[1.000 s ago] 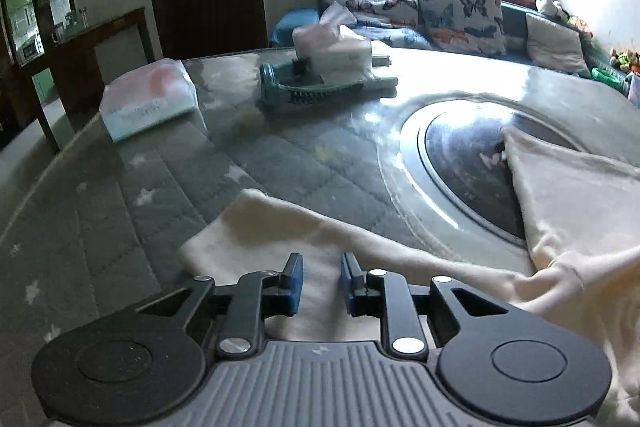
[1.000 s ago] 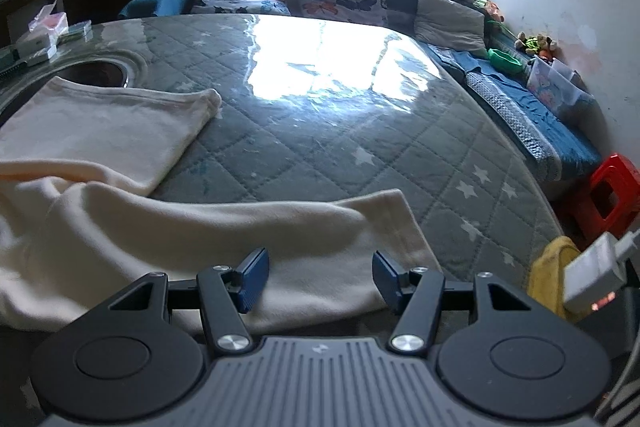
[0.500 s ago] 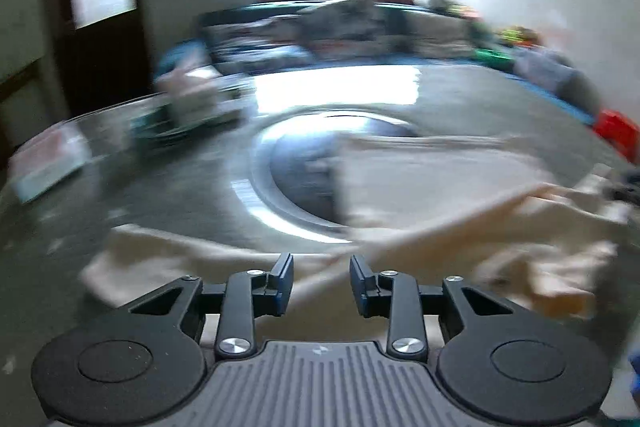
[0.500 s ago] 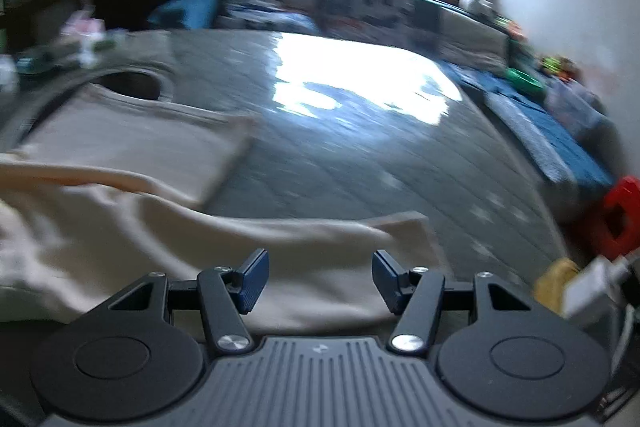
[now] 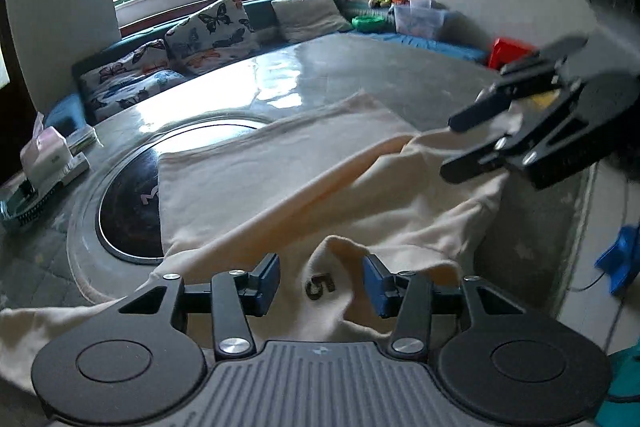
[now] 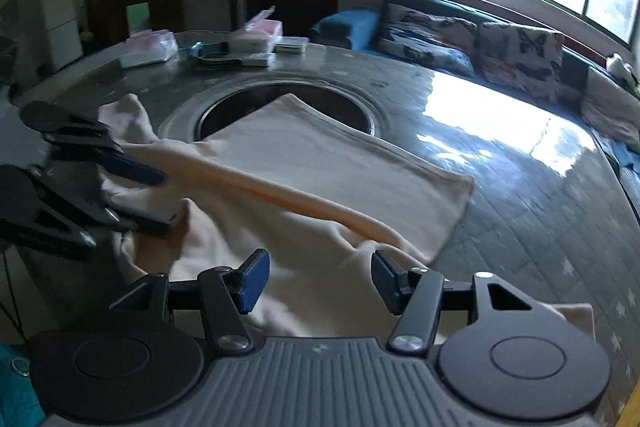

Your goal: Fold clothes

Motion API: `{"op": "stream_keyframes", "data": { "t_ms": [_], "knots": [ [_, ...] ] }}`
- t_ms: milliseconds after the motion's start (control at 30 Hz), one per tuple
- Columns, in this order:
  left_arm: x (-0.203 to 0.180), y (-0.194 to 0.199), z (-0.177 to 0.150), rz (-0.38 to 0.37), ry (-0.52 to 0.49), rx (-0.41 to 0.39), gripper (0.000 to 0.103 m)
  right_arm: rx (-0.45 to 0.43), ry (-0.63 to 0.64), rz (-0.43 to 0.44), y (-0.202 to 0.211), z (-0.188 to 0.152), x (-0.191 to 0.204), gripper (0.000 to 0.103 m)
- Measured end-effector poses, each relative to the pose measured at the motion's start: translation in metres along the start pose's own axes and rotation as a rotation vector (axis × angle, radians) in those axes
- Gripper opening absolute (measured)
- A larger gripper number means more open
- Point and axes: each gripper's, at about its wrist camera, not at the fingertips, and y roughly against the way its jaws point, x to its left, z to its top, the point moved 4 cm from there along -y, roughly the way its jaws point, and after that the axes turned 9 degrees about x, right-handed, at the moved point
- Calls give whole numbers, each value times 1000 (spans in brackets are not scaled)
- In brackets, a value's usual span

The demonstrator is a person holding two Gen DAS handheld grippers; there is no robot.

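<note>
A cream garment (image 5: 280, 187) lies rumpled on the grey quilted table (image 5: 380, 75), partly over the round dark inset. It shows a small "5" tag (image 5: 319, 286). My left gripper (image 5: 320, 281) is open, its fingers either side of the tag fold near the table's front edge. My right gripper (image 6: 318, 281) is open over the garment (image 6: 320, 171), at its other end. In the left wrist view the right gripper (image 5: 460, 147) shows at the right; in the right wrist view the left gripper (image 6: 160, 199) shows at the left. Both face each other over the cloth.
A round dark inset (image 6: 280, 99) sits mid-table. Tissue boxes (image 6: 256, 35) and a teal tray (image 5: 24, 207) stand at the far side. A sofa with butterfly cushions (image 6: 516, 51) runs under the window. A red stool (image 5: 508, 49) and blue object (image 5: 618, 259) lie beyond the table's edge.
Both grippers swung round toward each other along the garment's near edge. The left gripper opened wider and now sits at the tag fold. The cloth between them is more bunched.
</note>
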Motion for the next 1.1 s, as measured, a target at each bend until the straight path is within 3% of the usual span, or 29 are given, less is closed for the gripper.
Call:
{"op": "stream_keyframes", "data": {
  "t_ms": [33,67,133,167,467,833,900,1100],
  "knots": [
    [-2,-4,0,2,-13,4,37,2,3,1,0,0,0,57],
    [-4,-8,0,4,-25,7,21,5,6,2,-1,0,1,57],
    [-9,-17,0,7,-51,14,8,11,10,2,-1,-1,1,57],
    [-9,-14,-2,6,-55,11,6,13,11,0,0,-2,0,57],
    [-21,47,-18,-140,-149,-75,6,13,22,-15,5,-5,-5,57],
    [-15,38,-30,-178,-163,-11,10,126,102,57,-18,-27,22,56],
    [-6,41,-23,-185,-121,-26,11,161,121,62,-18,-36,26,55],
    [46,30,4,-49,46,-38,15,154,98,56,-7,-34,14,55]
  ]
}}
